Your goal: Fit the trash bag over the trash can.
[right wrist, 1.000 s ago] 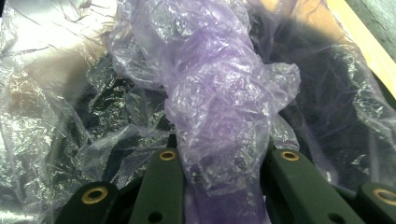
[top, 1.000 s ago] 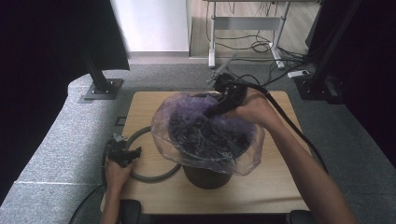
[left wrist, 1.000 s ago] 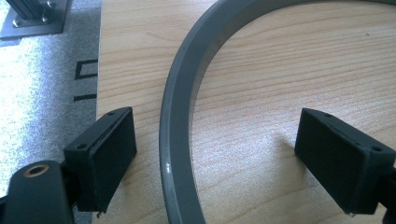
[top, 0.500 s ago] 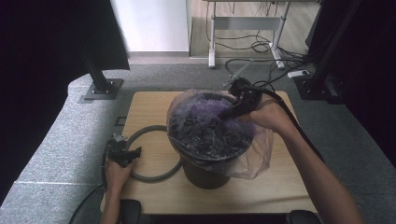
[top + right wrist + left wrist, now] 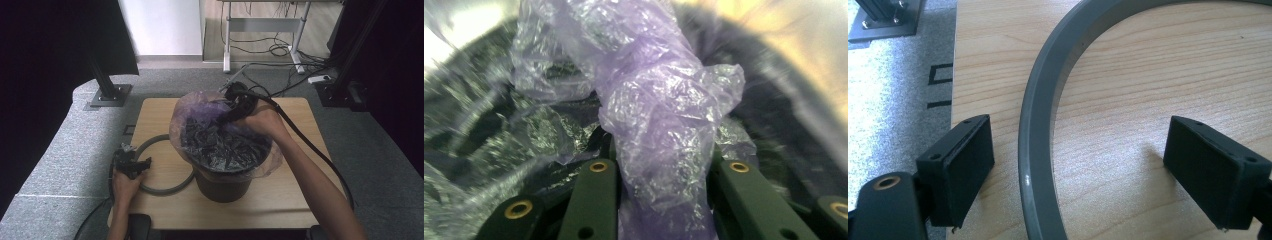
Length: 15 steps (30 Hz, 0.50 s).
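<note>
Bag, crinkled purple film, lines the bin; right gripper clamps its bunched edge at twelve o'clock, jaws just easing apart.

Left gripper gapes over the ring.

Table: pale wood, centre of frame. Floor: grey carpet, all round it. Black curtains: one upper left, one upper right. Black stand with a flat base plate: left of centre, at the curtain's foot. White wall panel: top centre. Desk frame: white, top, on a wooden floor, loose cables under it. Light: even, brightest at the top.
</note>
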Available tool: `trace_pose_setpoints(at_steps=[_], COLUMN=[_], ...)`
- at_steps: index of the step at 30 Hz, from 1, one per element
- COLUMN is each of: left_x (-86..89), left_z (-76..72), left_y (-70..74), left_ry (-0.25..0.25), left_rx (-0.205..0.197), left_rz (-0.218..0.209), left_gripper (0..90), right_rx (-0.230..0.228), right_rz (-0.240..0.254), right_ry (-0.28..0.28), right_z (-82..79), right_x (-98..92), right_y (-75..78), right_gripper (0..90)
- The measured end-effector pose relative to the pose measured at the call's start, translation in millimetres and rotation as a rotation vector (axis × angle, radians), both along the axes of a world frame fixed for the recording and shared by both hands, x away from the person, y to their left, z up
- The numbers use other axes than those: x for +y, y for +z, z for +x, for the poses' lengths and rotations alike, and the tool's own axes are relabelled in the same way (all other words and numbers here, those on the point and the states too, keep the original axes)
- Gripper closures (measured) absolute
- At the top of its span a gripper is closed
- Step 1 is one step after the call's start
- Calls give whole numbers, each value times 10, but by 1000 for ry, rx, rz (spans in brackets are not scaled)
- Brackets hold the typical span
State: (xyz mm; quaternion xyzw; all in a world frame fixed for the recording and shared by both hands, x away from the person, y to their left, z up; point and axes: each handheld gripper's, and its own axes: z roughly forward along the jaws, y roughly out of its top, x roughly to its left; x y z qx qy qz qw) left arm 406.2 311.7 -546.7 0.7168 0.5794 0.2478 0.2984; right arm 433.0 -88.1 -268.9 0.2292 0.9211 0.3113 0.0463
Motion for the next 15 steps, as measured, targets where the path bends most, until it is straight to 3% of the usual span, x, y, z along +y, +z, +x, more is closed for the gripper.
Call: trace_pose_setpoints(at_steps=[7,9,10,12,15], left_x=[0,0,0,0,-1], left_z=[0,0,0,0,0], left_y=[0,0,0,0,0], left_ry=[0,0,0,0,0], left_rx=[0,0,0,0,0], left_rz=[0,0,0,0,0], left_gripper=[126,126,126,126,126], right_rx=[31,57,69,60,45], right_rz=[-58,-101,-113,-84,-11], right_ry=[27,43,46,54,79], right_z=[-35,-52,-61,-80,-122], right_x=[3,-19,-48,-95,-187], right_y=[-177,-223,-218,-150,13], right_gripper=[651,520,368,283,256])
